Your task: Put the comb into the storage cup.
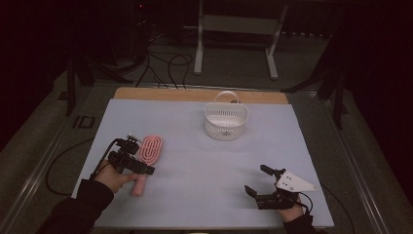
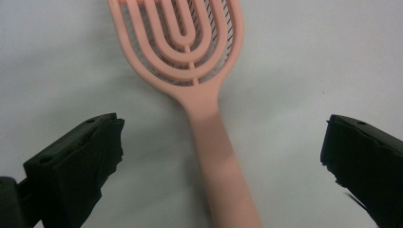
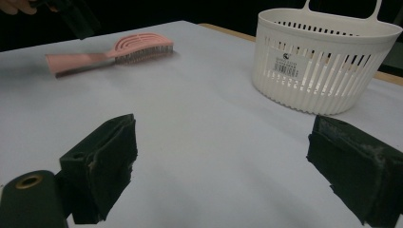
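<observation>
Your left gripper (image 1: 141, 168) sits over the pink hairbrush (image 1: 147, 157), jaws spread wide; in the left gripper view the handle runs between them with bare mat on both sides. Your right gripper (image 1: 258, 181) also has its jaws apart, with bare mat ahead. The white basket (image 1: 225, 121) is the one tall obstacle, well apart from both grippers on the far middle of the table (image 1: 195, 195). The mat between brush and basket is open.
</observation>
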